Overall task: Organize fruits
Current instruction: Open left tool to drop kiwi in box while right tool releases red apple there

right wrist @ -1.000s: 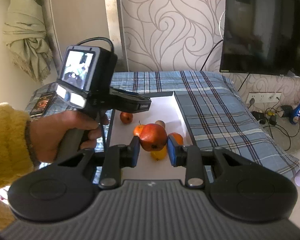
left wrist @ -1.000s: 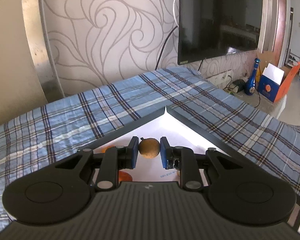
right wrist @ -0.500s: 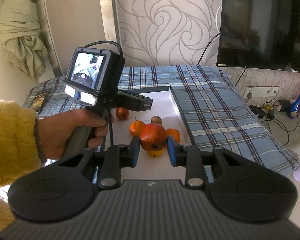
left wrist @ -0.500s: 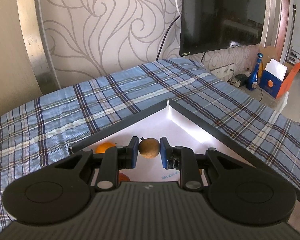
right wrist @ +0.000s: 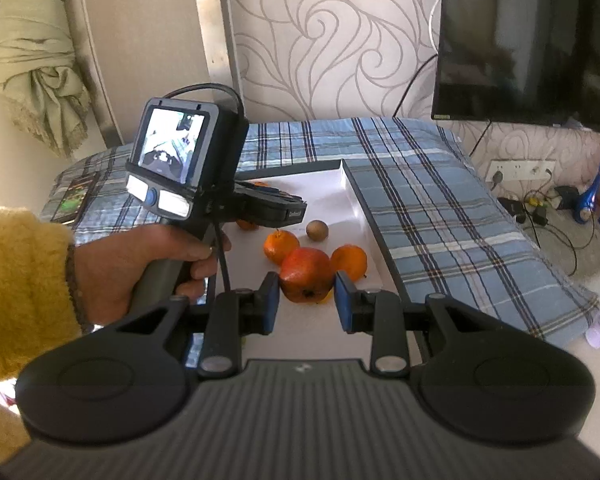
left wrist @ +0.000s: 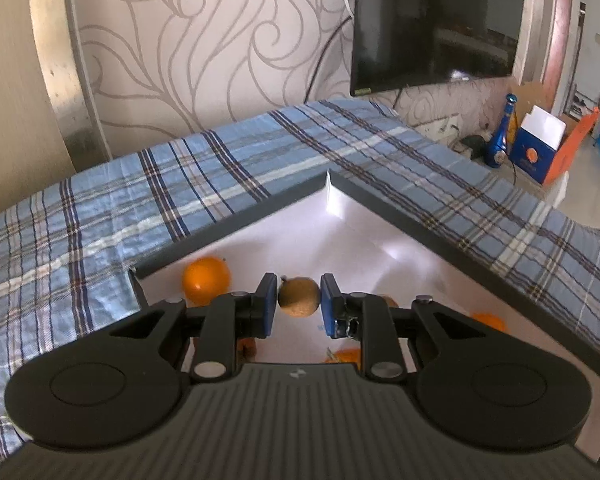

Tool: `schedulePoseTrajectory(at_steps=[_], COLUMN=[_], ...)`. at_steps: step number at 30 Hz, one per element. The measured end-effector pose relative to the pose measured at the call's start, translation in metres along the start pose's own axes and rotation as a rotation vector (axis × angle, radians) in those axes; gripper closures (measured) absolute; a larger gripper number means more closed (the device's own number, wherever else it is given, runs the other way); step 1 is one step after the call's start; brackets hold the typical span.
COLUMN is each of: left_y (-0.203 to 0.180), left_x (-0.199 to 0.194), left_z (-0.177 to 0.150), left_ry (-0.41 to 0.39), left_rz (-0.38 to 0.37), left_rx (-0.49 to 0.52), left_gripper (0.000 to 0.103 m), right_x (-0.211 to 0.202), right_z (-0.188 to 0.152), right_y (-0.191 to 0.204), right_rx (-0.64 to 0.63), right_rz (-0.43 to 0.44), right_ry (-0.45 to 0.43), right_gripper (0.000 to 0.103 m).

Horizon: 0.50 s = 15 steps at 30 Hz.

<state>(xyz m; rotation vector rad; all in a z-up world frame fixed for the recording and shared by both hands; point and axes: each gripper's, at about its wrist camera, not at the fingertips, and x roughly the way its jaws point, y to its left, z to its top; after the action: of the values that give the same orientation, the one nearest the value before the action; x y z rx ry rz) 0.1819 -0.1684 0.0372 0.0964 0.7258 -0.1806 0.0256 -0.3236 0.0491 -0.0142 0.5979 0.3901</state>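
Since both fruits sit squarely between blue pads, we read both grippers as loaded. The left gripper [left wrist: 298,295] is closed to a narrow gap on a small brown fruit [left wrist: 298,301], pads touching it on either side. It looks like a kiwi, but we can't be sure. The right gripper [right wrist: 306,294] is set wider around a red pomegranate [right wrist: 304,274]. The left pad clearly touches it, contact on the right pad is less clear, and we judge it held.

Both fruits hang over the white tray [left wrist: 432,226], whose dark rim rests on a blue plaid cloth [left wrist: 99,220]. The right wrist view shows the left hand [right wrist: 139,264] in a yellow sleeve, with the brown fruit near that gripper's front end. Whether either fruit clears the tray floor, we cannot tell.

Loose fruit on the tray: one orange [left wrist: 205,282] just beside the left pad, plus two oranges [right wrist: 280,246] [right wrist: 348,263] flanking the pomegranate from behind. Something yellow under the pomegranate is mostly hidden.

We think the grip is across the widest part so round fruit can't roll out, and one fruit per gripper lets kinds be sorted in parallel. Sorting looks mid-way, oranges ungrouped. The likely next move is to set each fruit down in its own spot. The risk is bumping the near oranges, since they'd roll easily on the smooth tray.
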Motion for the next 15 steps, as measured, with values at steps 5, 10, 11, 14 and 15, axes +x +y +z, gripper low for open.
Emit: schedulePoseTrajectory(at_steps=[5, 10, 11, 14, 15], left_y=[0.003, 0.017, 0.021, 0.034, 0.036], left_x=[-0.003, -0.027, -0.035, -0.065, -0.074], left_z=[-0.004, -0.008, -0.01, -0.022, -0.027], left_ry=[-0.006, -0.066, -0.076, -0.116, -0.122], left_rz=[-0.033, -0.052, -0.053, -0.024, -0.002], left_rx=[0.012, -0.006, -0.017, -0.031, -0.023], left_gripper=[0.045, 0.031, 0.025, 0.015, 0.013], right_x=[0.005, 0.019, 0.023, 0.035, 0.04], right_z=[-0.001, 0.0, 0.0, 0.0, 0.0], right_y=[0.006, 0.01, 0.011, 0.011, 0.011], right_rx=[0.025, 0.049, 0.053, 0.053, 0.048], right_rz=[-0.029, -0.069, -0.077, -0.085, -0.08], right_ry=[0.03, 0.069, 0.075, 0.091, 0.093], right_gripper=[0.07, 0.07, 0.07, 0.07, 0.07])
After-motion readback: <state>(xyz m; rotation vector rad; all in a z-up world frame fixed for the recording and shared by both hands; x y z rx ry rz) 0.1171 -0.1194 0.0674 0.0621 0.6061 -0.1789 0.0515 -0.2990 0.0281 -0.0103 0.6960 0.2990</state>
